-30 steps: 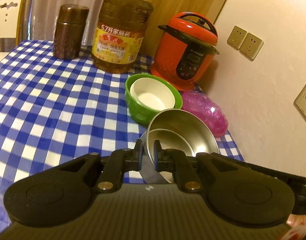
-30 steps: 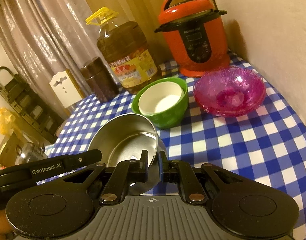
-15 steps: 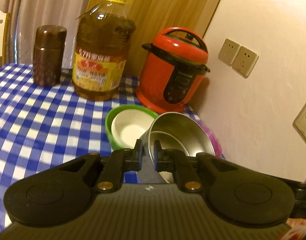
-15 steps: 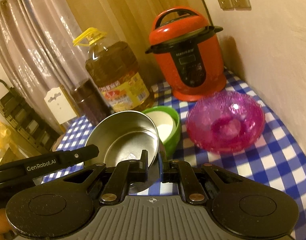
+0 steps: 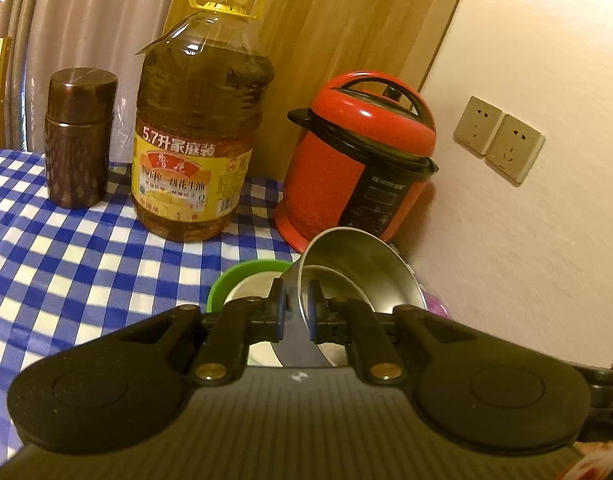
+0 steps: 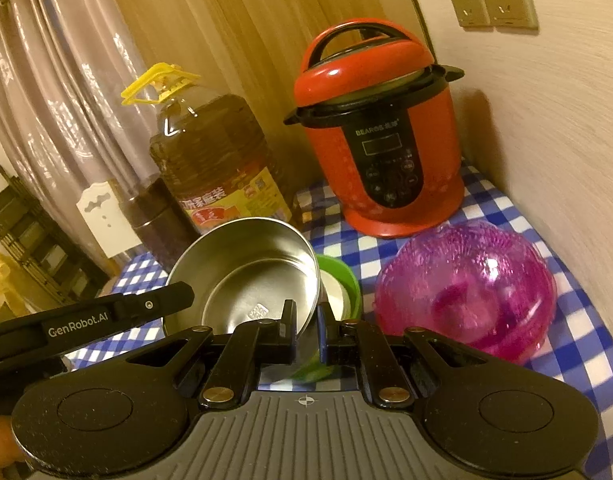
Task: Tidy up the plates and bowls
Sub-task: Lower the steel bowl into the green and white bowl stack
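Note:
A steel bowl (image 5: 358, 268) (image 6: 250, 276) is held off the table by both grippers. My left gripper (image 5: 294, 304) is shut on its near rim. My right gripper (image 6: 306, 320) is shut on its right rim. Just behind and below it sits a green bowl (image 5: 242, 276) (image 6: 346, 280) with a white bowl (image 6: 334, 296) nested inside. A pink glass bowl (image 6: 466, 296) stands to the right on the checked tablecloth; only its edge (image 5: 438, 304) shows in the left wrist view.
A red pressure cooker (image 6: 378, 160) stands at the back by the wall (image 6: 546, 140). A large oil bottle (image 5: 198, 140) and a brown canister (image 5: 78, 136) stand at the back left. The blue checked table (image 5: 66, 248) stretches left.
Both grippers have lifted the steel bowl and carried it forward, over the green bowl. The cooker and bottle look nearer and the views have tilted up.

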